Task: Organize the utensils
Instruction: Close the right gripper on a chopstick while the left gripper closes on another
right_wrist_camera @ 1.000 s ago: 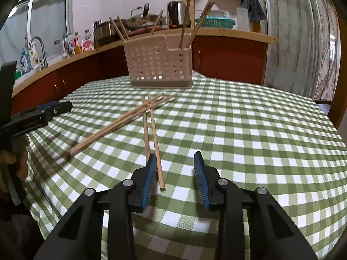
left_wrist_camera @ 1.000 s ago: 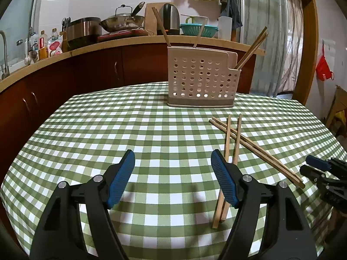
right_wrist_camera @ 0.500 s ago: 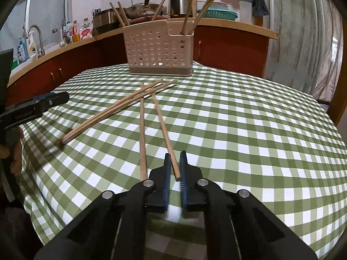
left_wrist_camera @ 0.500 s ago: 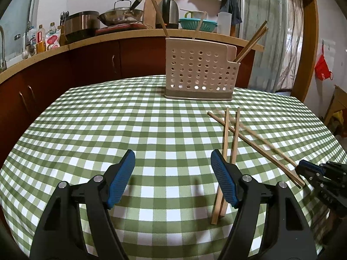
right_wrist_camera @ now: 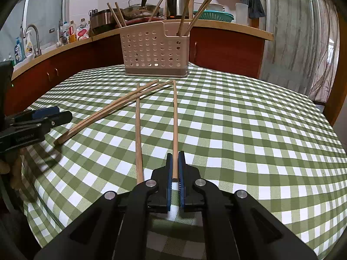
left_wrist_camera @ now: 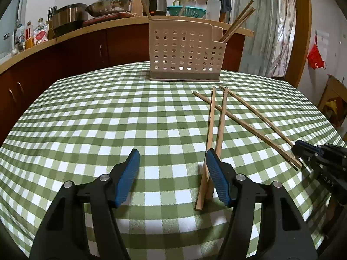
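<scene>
Several wooden chopsticks lie crossed on the green checked tablecloth (left_wrist_camera: 108,117). A beige perforated utensil holder (left_wrist_camera: 184,52) stands at the table's far side with chopsticks in it; it also shows in the right wrist view (right_wrist_camera: 155,52). My right gripper (right_wrist_camera: 175,161) is shut on the near end of one chopstick (right_wrist_camera: 175,117), which points toward the holder. Another chopstick (right_wrist_camera: 138,134) lies just left of it. My left gripper (left_wrist_camera: 171,162) is open and empty, its right finger beside two chopsticks (left_wrist_camera: 214,134). The right gripper's tip (left_wrist_camera: 308,151) shows at the right edge.
A wooden counter (left_wrist_camera: 65,39) with dark cabinets curves behind the table, carrying pots, a kettle (left_wrist_camera: 155,0) and bottles. A sink tap (right_wrist_camera: 32,39) is at far left. A curtained glass door (right_wrist_camera: 299,43) is at the right.
My right gripper moved forward and closed on a chopstick's near end, turning it toward the holder. My left gripper stayed open and drew slightly closer to the table.
</scene>
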Action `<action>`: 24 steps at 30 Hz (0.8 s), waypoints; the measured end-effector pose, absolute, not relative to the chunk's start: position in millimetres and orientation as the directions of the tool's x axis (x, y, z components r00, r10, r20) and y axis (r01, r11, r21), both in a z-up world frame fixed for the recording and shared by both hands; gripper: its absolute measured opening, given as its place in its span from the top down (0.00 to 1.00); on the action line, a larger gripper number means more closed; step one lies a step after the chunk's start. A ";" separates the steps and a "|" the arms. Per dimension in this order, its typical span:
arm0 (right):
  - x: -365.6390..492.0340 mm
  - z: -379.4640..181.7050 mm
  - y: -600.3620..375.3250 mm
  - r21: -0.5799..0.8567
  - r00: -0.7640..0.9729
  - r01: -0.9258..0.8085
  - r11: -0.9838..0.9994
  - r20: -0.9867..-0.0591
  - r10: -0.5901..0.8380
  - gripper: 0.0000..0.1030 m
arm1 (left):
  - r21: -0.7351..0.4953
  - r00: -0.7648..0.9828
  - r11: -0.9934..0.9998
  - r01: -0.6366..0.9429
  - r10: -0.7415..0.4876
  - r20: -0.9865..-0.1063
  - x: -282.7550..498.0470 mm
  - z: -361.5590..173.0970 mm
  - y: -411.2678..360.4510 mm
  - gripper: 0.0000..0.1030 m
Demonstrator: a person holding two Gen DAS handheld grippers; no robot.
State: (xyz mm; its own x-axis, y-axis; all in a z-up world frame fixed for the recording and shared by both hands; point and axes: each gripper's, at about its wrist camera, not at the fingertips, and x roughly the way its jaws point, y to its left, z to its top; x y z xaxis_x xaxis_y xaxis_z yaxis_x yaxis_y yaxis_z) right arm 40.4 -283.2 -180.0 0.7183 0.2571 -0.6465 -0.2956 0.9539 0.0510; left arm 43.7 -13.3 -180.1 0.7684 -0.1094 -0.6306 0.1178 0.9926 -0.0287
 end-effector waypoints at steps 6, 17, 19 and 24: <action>40.0 -179.8 -283.1 0.051 0.718 -0.295 0.954 -0.647 0.257 0.94 | -0.027 0.756 0.990 0.136 -0.121 -0.644 40.0 -183.9 -17.5 0.40; 39.2 -179.8 -283.0 0.052 0.718 -0.295 0.954 -0.647 0.257 0.94 | -0.035 0.748 0.990 0.139 -0.128 -0.651 38.1 -186.2 -19.1 0.45; 39.2 -179.3 -282.7 0.052 0.718 -0.296 0.954 -0.647 0.258 0.94 | -0.046 0.741 0.990 0.136 -0.132 -0.659 39.2 -188.6 -17.6 0.45; 39.1 -178.7 -281.9 0.052 0.718 -0.296 0.954 -0.647 0.259 0.94 | -0.049 0.734 0.985 0.167 -0.157 -0.661 38.5 -188.6 -22.3 0.47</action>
